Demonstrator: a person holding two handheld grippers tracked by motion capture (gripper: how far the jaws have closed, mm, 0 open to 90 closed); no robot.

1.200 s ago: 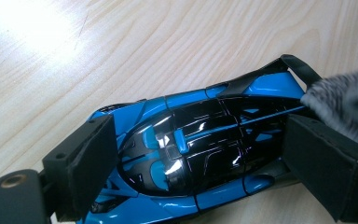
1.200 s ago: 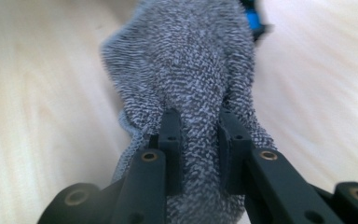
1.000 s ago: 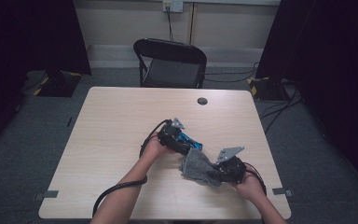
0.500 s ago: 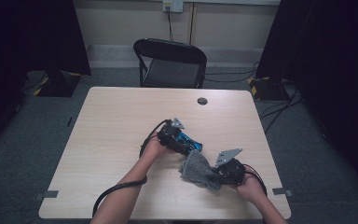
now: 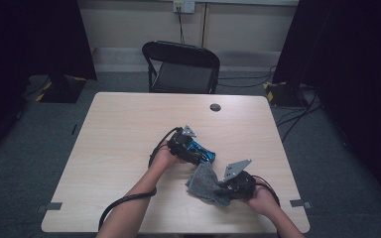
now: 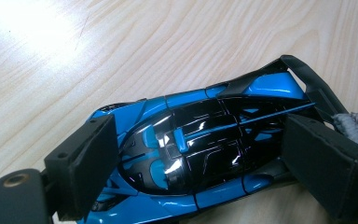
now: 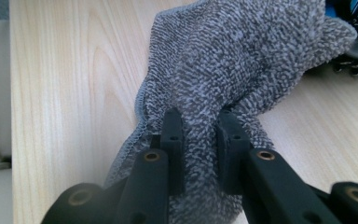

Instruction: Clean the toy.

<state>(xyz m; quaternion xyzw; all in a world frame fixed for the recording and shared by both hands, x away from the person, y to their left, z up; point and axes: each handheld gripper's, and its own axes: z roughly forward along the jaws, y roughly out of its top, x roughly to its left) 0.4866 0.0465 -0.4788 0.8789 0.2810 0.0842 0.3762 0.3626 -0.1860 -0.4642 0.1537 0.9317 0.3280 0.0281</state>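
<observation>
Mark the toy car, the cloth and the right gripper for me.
toy car [image 6: 200, 154], left gripper view, black roof
cloth [image 7: 242, 60], right gripper view, bunched upper fold
right gripper [image 7: 200, 135], right gripper view, between its fingertips, pinching the cloth

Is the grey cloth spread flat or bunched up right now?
Bunched: the grey cloth rises in folds, pinched between the right gripper jaws.

Glossy plastic toy car [image 6: 200, 154], nubbly grey cloth [image 7: 242, 70], matt wood-grain table [image 5: 119, 134].

Black folding chair [image 5: 182, 68], grey carpet [image 5: 39, 129] (dim), wall socket [image 5: 184, 6]
</observation>
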